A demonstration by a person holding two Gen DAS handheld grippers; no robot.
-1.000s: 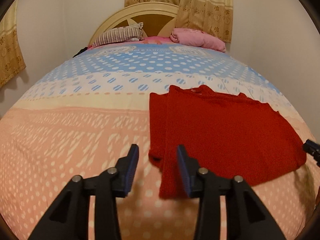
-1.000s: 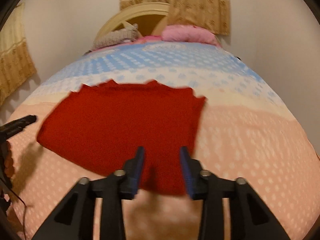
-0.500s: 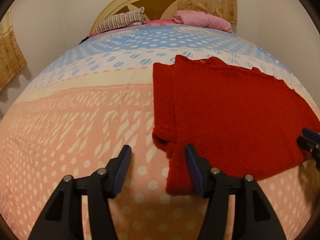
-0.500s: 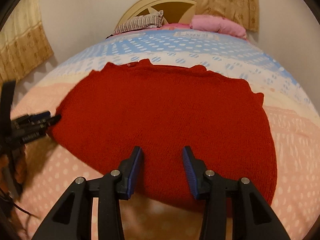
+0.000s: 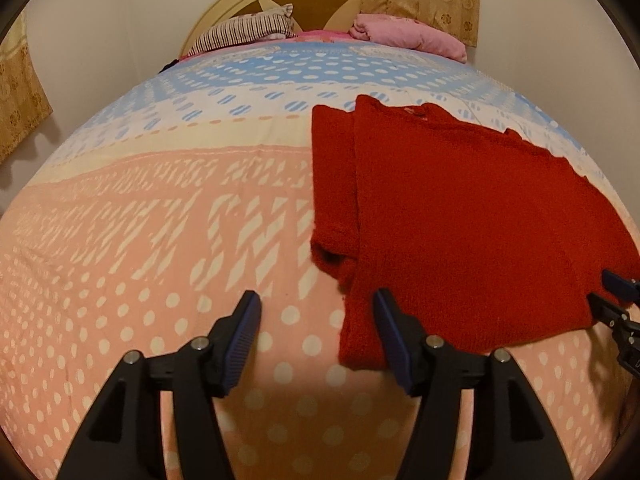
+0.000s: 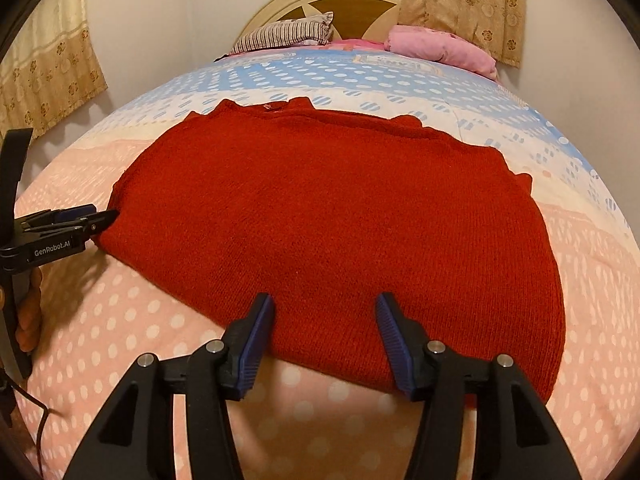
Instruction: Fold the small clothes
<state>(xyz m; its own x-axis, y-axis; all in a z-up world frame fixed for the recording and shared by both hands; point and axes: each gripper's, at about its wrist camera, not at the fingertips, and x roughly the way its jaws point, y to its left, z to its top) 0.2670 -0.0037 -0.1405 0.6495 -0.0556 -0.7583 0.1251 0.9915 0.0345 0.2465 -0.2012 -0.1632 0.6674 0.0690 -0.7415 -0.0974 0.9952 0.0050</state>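
Bed (image 5: 160,220), dotted pink-and-blue cover; red sweater (image 6: 340,220) centre; pillows, headboard, curtains at top. Left claw (image 5: 316,328), right claw (image 6: 325,332): spreading, pinching nothing.

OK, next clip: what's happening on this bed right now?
A person holding a two-finger gripper in each hand is setting up to fold a red knitted sweater spread flat on the dotted pink-and-blue bedspread. The left gripper sits at the sweater's near left corner, its jaws opening, the hem edge just inside them but not pinched. The right gripper hangs over the near hem, jaws also opening, gripping nothing. One sleeve already lies tucked along the left side. No fold of the body has begun.
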